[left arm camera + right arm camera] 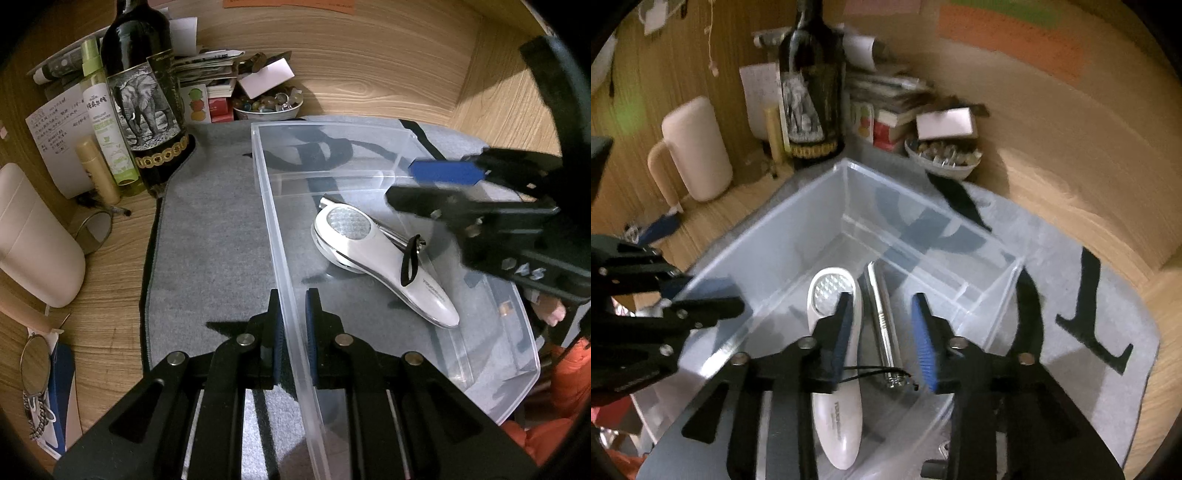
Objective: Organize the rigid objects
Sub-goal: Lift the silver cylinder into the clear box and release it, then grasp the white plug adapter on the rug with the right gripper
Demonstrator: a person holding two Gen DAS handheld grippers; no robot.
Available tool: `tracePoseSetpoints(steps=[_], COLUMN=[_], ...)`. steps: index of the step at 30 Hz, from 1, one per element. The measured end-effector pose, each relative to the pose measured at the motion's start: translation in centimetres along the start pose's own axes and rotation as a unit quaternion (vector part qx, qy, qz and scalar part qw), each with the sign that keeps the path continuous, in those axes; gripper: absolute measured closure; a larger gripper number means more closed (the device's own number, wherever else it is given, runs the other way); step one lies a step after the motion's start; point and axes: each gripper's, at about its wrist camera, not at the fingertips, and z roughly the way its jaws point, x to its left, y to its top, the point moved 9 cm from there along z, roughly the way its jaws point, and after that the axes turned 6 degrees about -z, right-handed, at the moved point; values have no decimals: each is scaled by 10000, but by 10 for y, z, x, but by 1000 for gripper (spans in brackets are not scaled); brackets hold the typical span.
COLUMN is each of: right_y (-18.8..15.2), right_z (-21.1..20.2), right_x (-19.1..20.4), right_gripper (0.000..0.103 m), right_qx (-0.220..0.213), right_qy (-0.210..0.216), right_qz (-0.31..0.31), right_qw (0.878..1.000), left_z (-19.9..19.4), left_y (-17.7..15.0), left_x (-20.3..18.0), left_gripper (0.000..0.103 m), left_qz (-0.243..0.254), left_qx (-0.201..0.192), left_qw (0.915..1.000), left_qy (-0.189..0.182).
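— So, biggest thing first: where does the clear plastic bin [369,155] sit?

— On the grey mat [207,236] over the wooden counter [369,66], and the left gripper [294,332] has its two pads straddling the bin's near wall, close against it on either side. Whether they truly pinch the wall, I can't tell for sure.

— Good anchor, if so. I'd keep that hold steady so the bin doesn't skate while the other side works. And the right gripper [882,332]?

— Parted wide, holding nothing, hovering above the bin's main compartment.

— What's in there?

— The white handheld device [836,406], lying flat on the bin floor, with a slim metal tool [884,325] just beside it and a thin black cord [871,371] running across between them.

— Then lift the right gripper straight up, I'd say; that cord could snag a finger and drag both things along.

— The small divided compartments at the far end look unfilled.
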Motion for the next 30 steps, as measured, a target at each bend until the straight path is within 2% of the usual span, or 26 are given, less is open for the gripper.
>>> tracePoseSetpoints(steps=[3,5,6,12,18,23,26,30], right_y=[5,8,9,10,-8,-41,-70,-107], right_z=[-16,-29,-35,-75,-109,-119,-113,-98], right_x=[-6,-12,-15,-39,-69,-89,-98,-103], right_gripper=[61,51,49,44,41,39,39,39], right_qx=[-209,-374,-453,-850,-1054,-925,-653,-235], right_qy=[-81,-153,-195,-577,-1015,-1244,-1415,-1422], right_qz=[54,103,122,285,579,931,1125,1439], right_qw=[9997,9991,9987,9943,9875,9835,9814,9790], left_z=[0,0,0,0,0,0,0,1], left_y=[0,0,0,0,0,0,0,1], left_x=[0,0,0,0,0,0,0,-1], left_gripper=[92,92,92,92,92,92,92,92], left_qz=[-1,0,-1,2,1,2,10,14], left_qx=[2,0,-1,0,-1,-1,-2,-1], left_qw=[10000,10000,10000,10000,10000,10000,10000,10000], left_qy=[0,1,1,0,-2,-2,3,12])
